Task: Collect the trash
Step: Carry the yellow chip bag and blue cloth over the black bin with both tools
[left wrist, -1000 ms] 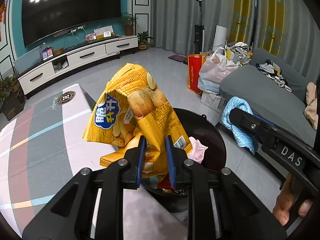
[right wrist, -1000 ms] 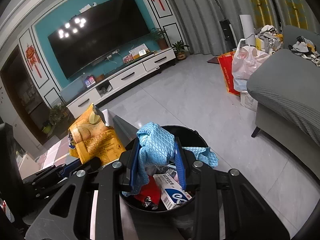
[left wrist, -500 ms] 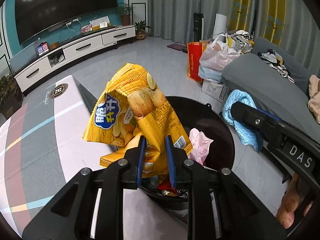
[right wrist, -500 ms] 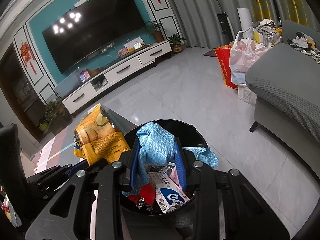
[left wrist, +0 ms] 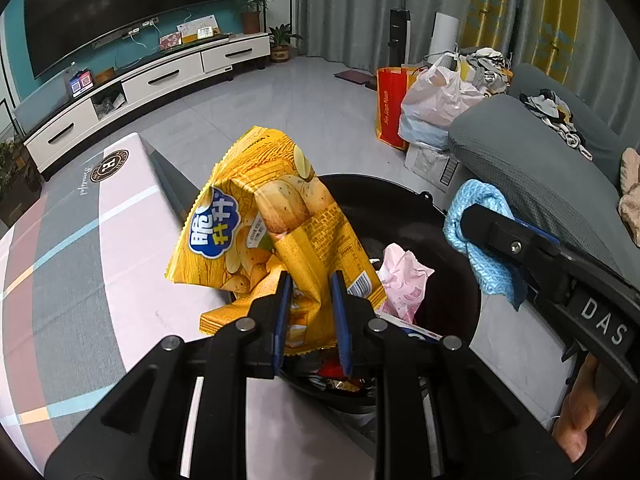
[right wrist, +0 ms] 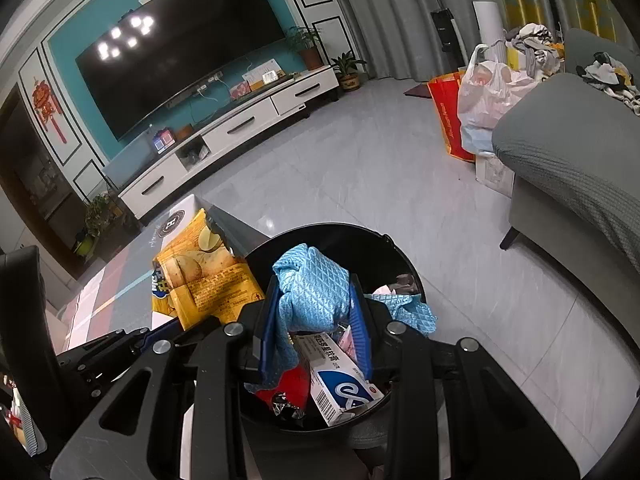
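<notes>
Over the black bin point(left wrist: 404, 204) hang both of my catches — the yellow crisp bag point(left wrist: 272, 236) pinched in my left tongs point(left wrist: 311, 312), and the blue cloth point(right wrist: 316, 288) clenched in my right tongs point(right wrist: 314, 320). My left tongs grip the crisp bag by its lower edge, so the crumpled bag stands up above the fingers, part of it over the bin's near rim and part over the table point(left wrist: 80, 264) beside it. My right tongs have the cloth bunched between their blue pads, with a loose corner spilling out to the right side over the bin. Down inside the bin lie a white and blue box point(right wrist: 340, 380), a pink wrapper point(left wrist: 402, 284) and something red point(right wrist: 288, 384) under the box. Seen from the left wrist, my right tongs reach in from the right with the cloth at their tip, and part of my hand point(left wrist: 580, 412) shows below them. Just to the left of the bin is the table with its pink, grey and blue stripes. Beyond stretch the grey tiled floor point(right wrist: 360, 160), a grey sofa point(right wrist: 568, 148) on the right with bags point(right wrist: 480, 108) near its far end, and a white cabinet point(right wrist: 240, 128) under the big dark screen point(right wrist: 180, 64).
</notes>
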`<state>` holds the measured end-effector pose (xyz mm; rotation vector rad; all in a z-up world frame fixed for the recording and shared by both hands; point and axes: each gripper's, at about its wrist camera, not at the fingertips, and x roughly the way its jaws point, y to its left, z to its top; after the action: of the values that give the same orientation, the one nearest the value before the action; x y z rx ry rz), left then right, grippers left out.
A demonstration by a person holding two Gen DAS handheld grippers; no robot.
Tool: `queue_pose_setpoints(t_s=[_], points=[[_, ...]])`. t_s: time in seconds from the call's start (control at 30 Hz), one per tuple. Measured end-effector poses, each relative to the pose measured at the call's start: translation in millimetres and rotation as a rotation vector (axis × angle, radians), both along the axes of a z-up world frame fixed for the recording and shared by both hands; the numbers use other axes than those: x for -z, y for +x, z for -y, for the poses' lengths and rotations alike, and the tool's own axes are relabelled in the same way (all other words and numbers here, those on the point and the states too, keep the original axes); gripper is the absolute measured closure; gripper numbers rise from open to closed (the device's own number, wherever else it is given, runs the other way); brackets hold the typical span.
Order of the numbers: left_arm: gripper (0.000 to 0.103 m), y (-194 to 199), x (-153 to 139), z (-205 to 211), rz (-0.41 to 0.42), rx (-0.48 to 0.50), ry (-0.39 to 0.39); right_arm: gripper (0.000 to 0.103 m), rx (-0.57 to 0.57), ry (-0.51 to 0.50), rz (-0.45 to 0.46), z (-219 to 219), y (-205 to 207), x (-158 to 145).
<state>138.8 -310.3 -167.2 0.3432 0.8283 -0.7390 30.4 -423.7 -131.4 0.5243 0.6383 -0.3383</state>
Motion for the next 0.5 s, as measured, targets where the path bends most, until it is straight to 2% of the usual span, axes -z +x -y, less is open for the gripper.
queue_pose_setpoints(t_s=[0.5], points=[[0.081,1.6,7.0,5.2,-0.019,0.009,0.041,0.070,0.008,0.035,-0.032,4.4,7.6,9.2]])
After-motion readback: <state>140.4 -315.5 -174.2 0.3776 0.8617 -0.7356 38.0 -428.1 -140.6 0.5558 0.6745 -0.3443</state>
